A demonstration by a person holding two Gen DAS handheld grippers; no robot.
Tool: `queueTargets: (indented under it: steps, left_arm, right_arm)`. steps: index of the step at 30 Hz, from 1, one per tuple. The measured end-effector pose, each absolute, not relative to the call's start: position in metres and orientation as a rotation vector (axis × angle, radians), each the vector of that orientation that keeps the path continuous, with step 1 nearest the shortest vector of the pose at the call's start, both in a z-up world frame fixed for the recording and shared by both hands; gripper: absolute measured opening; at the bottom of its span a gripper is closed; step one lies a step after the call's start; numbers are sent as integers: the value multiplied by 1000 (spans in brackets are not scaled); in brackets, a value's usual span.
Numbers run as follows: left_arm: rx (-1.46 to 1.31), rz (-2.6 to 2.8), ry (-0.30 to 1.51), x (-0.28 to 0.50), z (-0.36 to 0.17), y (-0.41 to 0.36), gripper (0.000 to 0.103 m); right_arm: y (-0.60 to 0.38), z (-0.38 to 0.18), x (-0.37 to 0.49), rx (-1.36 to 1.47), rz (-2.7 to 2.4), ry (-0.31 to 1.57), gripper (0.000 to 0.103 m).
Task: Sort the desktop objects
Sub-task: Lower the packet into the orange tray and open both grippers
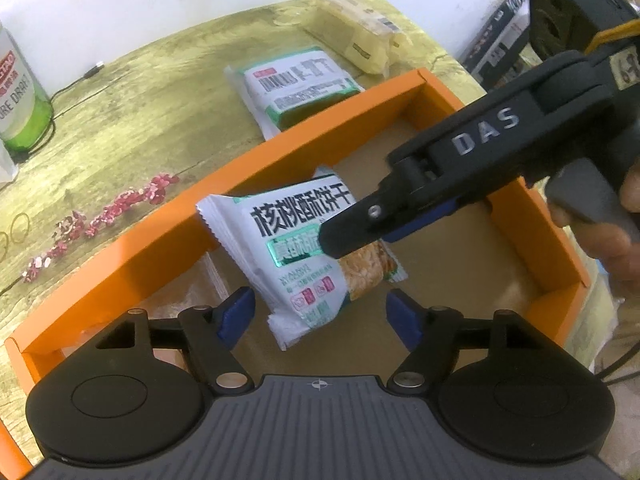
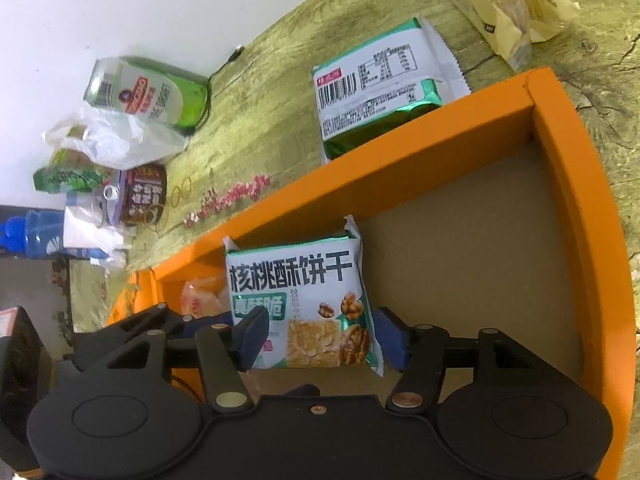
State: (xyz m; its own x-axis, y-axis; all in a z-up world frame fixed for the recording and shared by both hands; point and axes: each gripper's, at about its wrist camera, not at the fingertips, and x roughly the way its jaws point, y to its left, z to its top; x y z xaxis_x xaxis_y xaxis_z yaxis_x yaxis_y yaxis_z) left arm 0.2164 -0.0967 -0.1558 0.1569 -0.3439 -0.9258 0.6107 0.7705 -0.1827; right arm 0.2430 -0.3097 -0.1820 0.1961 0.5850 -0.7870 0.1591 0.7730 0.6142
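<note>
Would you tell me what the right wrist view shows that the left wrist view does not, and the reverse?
Only the right wrist view shows the white plastic bag, the dark printed can and a peach-coloured packet in the tray's corner. Only the left wrist view shows the right gripper from outside, with the hand on its handle. Both show the orange tray, the walnut biscuit packet pinched over it, the second biscuit packet on the table, the green can and the pink flower sprig.
</note>
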Motion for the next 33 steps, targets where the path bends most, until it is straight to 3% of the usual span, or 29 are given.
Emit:
queueTargets:
  steps: [6,19,23,33]
  left_arm:
    - [284,-708,1247,214,-158,-100,76]
    - [338,-757,1285,209,-168,-110,77]
    - [323,-745,1273,210,-165,-103,84]
    - [319,-752,1263,216,-168,-107,86]
  right_arm:
    - [-306,-179,243,616,336,1358,52]
    - [-307,-172,241,543,325,1334,52]
    - [-313,-172,240,555,308,1332,52]
    - [-311,-182,241,566,330,1366,52]
